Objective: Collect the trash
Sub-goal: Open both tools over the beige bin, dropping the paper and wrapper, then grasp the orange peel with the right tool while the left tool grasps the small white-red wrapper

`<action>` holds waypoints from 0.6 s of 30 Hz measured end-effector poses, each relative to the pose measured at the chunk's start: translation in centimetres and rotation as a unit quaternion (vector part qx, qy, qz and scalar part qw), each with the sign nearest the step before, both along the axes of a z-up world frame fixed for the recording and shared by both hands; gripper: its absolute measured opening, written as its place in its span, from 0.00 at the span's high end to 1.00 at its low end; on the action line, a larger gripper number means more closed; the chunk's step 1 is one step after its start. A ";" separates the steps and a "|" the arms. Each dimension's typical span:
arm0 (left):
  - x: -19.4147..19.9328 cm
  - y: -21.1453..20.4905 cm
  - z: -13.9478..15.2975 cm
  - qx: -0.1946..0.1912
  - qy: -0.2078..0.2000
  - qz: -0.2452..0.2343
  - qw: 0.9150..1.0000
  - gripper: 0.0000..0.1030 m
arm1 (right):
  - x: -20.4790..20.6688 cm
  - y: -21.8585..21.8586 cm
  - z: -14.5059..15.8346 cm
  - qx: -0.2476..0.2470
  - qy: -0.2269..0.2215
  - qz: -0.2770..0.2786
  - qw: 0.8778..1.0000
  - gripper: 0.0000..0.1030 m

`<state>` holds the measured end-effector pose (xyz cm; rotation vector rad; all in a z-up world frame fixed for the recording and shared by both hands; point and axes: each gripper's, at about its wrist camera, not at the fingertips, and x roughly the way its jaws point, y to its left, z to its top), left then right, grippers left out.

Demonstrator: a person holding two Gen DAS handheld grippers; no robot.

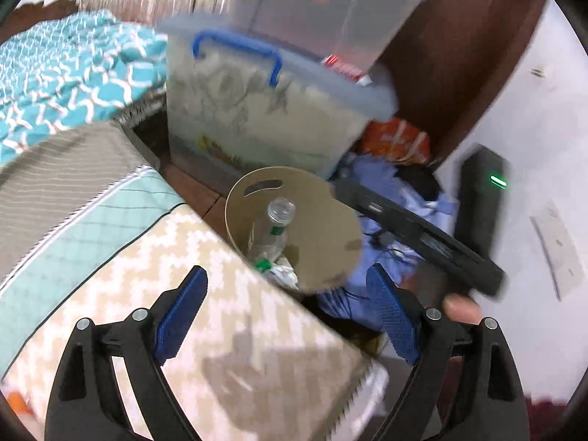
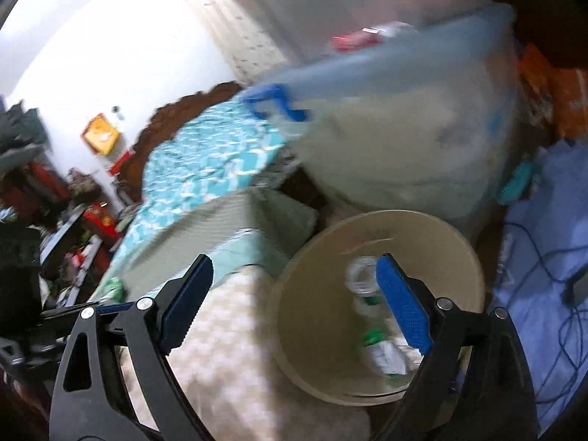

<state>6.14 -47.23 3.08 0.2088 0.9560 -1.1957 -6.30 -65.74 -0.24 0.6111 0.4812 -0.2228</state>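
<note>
Both grippers, left [image 1: 286,308] and right [image 2: 294,297], stand wide apart with nothing between the pads. The bin [image 1: 330,220] beside the mattress corner [image 1: 205,294] holds a bottle [image 1: 273,228] and wrappers [image 1: 283,275]. Only the left view shows a fingertip [image 1: 461,307]; only the right shows the cluttered shelf [image 2: 84,228].

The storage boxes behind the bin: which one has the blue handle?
The lower box, directly behind the beige bin; the clear box stacked on it shows no handle.
</note>
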 end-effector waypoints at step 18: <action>12.2 32.9 -4.1 0.048 0.072 0.356 0.931 0.13 | 8.7 22.8 -3.6 0.057 0.029 0.254 0.965 0.16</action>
